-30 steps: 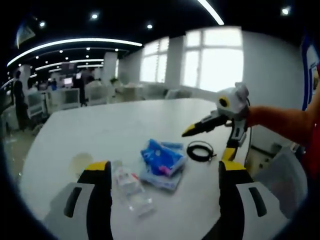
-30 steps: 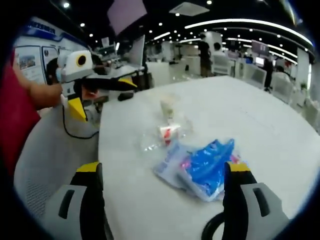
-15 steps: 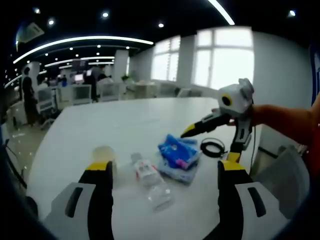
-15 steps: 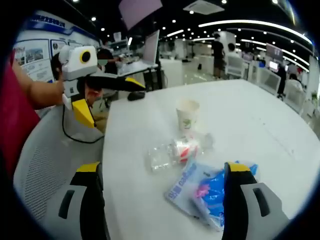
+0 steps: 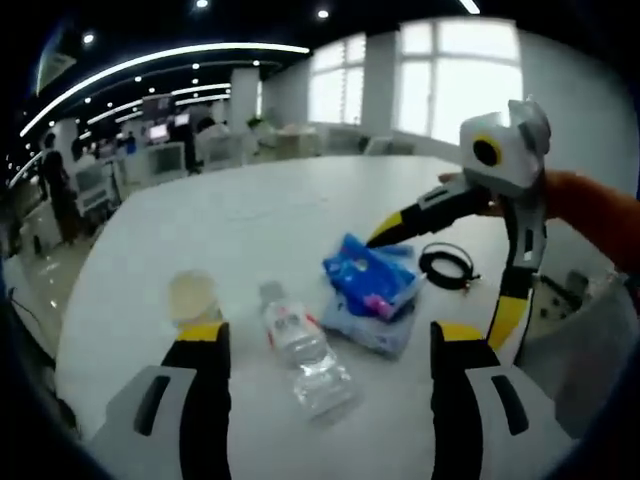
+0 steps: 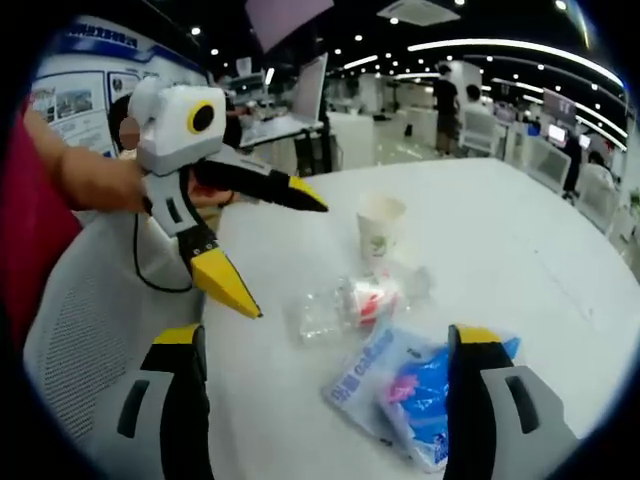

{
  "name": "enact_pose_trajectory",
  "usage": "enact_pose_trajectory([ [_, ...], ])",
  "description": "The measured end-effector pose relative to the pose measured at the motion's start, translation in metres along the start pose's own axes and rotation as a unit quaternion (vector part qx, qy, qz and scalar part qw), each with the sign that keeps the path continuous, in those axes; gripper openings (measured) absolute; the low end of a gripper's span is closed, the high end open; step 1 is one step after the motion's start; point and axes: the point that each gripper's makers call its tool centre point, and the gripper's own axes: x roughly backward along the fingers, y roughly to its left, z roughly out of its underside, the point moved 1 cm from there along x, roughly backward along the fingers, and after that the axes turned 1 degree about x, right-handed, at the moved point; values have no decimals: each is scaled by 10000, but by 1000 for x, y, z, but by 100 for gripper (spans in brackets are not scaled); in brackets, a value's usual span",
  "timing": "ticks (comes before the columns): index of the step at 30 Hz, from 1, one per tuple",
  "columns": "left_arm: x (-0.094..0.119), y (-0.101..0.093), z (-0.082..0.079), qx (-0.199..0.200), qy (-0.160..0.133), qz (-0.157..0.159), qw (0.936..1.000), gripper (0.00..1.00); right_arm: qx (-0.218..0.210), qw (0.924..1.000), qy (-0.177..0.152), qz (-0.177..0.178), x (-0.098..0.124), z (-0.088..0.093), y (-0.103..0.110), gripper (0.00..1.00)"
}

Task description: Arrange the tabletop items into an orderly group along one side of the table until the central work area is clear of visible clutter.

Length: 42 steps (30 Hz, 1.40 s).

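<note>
The clear plastic water bottle (image 5: 303, 355) lies on the white counter (image 5: 250, 230) at lower centre, long axis running between the spread, empty left claw (image 5: 325, 350) jaws, the nearer claw.

I see an open-plan office: rows of desks with monitors (image 5: 158, 131), curved ceiling light strips (image 5: 150, 62), swivel chairs (image 6: 90, 310), large windows (image 5: 470, 70).

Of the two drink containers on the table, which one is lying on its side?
The clear plastic bottle with the red-and-white label lies on its side next to the blue packet. The paper cup stands upright.
</note>
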Motion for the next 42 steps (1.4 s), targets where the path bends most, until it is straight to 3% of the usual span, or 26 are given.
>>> enact_pose_trajectory([
  [5, -16, 10, 14, 198, 269, -162, 9993, 77, -31, 10000, -14, -23, -2, 2, -3, 98],
  [11, -34, 19, 26, 161, 532, -409, 9976, 75, -76, 9999, -42, -74, -8, 3, -8, 98],
  [23, -57, 23, 47, 174, 961, -514, 9939, 70, -124, 9998, -48, -138, -13, 7, -14, 97],
  [42, -73, 23, 57, 187, 1257, -542, 9904, 60, -202, 9997, -66, -147, -16, 11, -17, 96],
])
